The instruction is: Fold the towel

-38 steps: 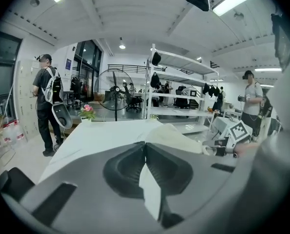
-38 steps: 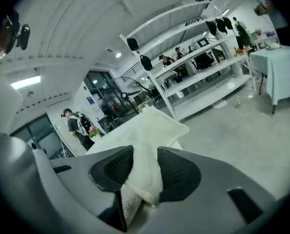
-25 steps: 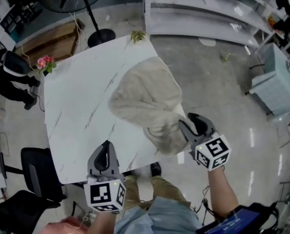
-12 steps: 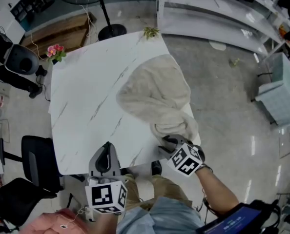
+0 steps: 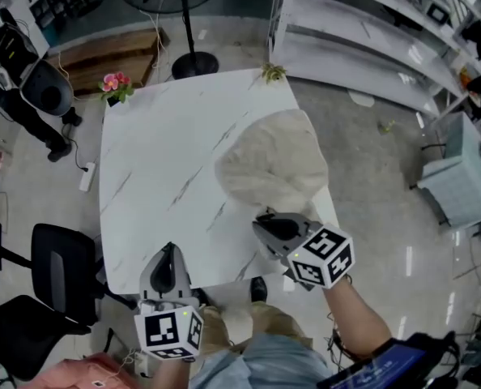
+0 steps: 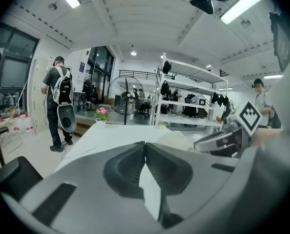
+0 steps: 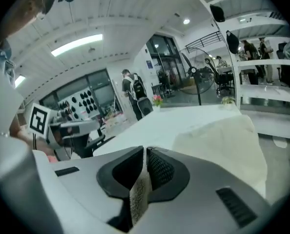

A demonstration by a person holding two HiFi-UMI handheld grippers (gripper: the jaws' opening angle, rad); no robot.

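Observation:
A beige towel point(image 5: 274, 162) lies crumpled on the right half of the white marble table point(image 5: 159, 168), and shows as a pale heap point(image 7: 218, 140) in the right gripper view. My right gripper point(image 5: 261, 225) is at the towel's near end by the table's front edge. Its jaws have just been closing, and a strip of towel cloth point(image 7: 139, 195) is pinched between them. My left gripper point(image 5: 167, 251) hovers over the front left edge of the table, shut point(image 6: 145, 144) with nothing in it. It stands apart from the towel.
Pink flowers point(image 5: 115, 82) and a small green plant point(image 5: 273, 73) stand at the table's far corners. A fan stand point(image 5: 194, 61) and metal shelving point(image 5: 362, 31) are beyond. A black chair point(image 5: 58, 266) is at the left, a grey bin point(image 5: 459, 177) at the right. A person point(image 6: 59, 99) stands farther off.
My right gripper swung left from the towel's hanging corner to the table's front edge, and its jaws went from open to shut on the cloth. The left gripper shifted only a little.

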